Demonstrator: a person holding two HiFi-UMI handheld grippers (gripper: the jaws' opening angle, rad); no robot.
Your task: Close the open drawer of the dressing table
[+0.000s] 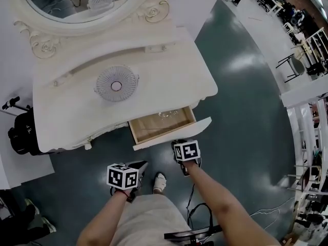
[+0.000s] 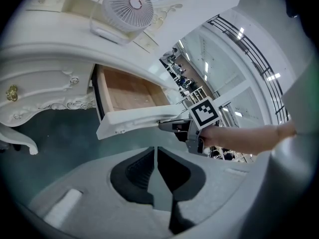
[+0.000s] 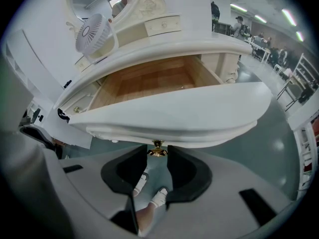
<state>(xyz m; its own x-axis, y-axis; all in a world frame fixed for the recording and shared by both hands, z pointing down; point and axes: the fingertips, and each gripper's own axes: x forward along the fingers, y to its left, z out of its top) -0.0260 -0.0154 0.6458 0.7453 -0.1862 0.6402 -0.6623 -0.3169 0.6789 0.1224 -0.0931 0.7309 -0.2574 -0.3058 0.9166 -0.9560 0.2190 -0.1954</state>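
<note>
**Drawer open, closing barely begun**

Drawer pulled far out of table, wood floor showing. Right gripper clamped on gold knob at drawer front. Left gripper closed, empty, well back from the drawer. Remaining: pushing drawer fully in, then letting go.

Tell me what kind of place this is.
Probably a big open workshop or lab hall, not a bedroom: the dressing table stands on a glossy green floor, with work tables and people beyond.
</note>
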